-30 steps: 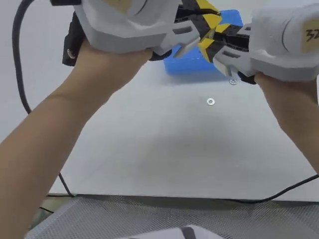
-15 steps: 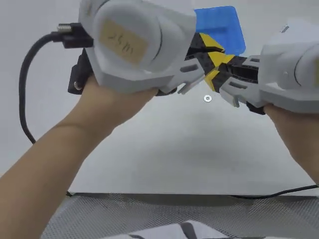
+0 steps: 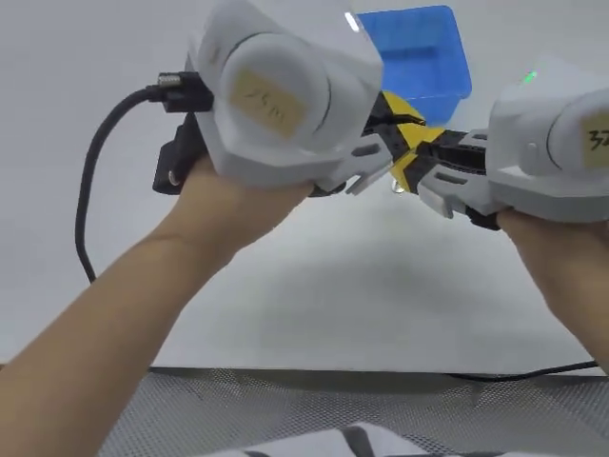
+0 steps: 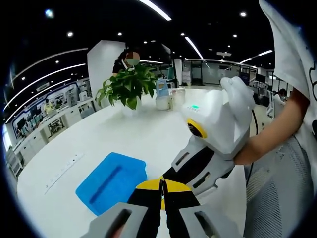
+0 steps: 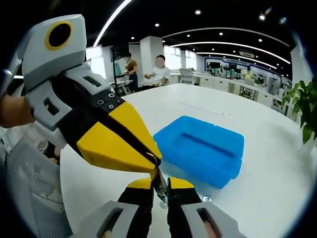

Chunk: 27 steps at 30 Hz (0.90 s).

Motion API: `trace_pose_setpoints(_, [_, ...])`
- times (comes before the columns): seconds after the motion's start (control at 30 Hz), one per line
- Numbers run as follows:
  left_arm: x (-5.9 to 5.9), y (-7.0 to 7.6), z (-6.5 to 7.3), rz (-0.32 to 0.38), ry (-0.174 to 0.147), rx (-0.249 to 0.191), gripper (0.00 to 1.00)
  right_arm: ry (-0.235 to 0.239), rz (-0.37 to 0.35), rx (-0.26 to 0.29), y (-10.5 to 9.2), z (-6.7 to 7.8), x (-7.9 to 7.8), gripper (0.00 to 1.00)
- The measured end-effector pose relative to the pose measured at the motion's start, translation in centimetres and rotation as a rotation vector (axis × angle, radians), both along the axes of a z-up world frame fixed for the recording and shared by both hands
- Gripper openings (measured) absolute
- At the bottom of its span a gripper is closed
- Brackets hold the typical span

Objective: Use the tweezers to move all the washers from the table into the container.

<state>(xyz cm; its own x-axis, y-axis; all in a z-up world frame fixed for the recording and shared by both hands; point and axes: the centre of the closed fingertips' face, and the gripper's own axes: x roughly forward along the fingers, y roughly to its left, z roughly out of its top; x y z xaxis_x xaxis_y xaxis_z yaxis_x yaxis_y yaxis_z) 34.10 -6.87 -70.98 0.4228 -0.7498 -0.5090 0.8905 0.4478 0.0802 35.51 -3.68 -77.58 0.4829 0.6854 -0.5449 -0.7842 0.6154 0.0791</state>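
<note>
The right gripper (image 5: 159,184) is pinching thin metal tweezers (image 5: 157,174) between its yellow-tipped jaws. The left gripper (image 5: 151,154) is keeping its wedge-shaped jaws pressed together, with the tips meeting the tweezers' upper end. A flat ring-shaped washer (image 5: 207,199) is lying on the smooth white table (image 5: 267,198) just beside them. Beyond it is sitting the container (image 5: 218,166) — rectangular, glossy blue plastic.

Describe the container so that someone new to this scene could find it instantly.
On the white table, look past where the left gripper and right gripper meet on the tweezers. The container sits just beyond them: a shallow rectangular tub, the one bright blue thing on the white surface.
</note>
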Motion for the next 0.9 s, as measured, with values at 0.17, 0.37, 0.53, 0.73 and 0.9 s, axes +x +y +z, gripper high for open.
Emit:
trace_pose_setpoints(0.17, [-0.1,0.11,-0.02,0.008,0.014,-0.013,0.0,0.008,-0.005,-0.002,-0.11,0.05,-0.1,0.07])
trace_pose_setpoints(0.37, [-0.15,0.26,-0.1,0.02,0.013,-0.018,0.0,-0.009,-0.006,0.011,0.05,0.17,0.0,0.07])
trace_pose_setpoints(0.53, [-0.08,0.07,-0.25,0.018,0.016,-0.023,0.0,-0.02,0.005,-0.009,-0.02,0.15,-0.07,0.06])
trace_pose_setpoints(0.73, [-0.17,-0.15,-0.38,0.014,0.028,-0.028,0.0,-0.058,0.039,-0.059,-0.13,0.05,-0.19,0.04])
trace_pose_setpoints(0.9, [-0.74,-0.26,0.15,0.016,0.016,-0.025,0.0,-0.103,0.074,-0.118,-0.17,0.66,-0.36,0.03])
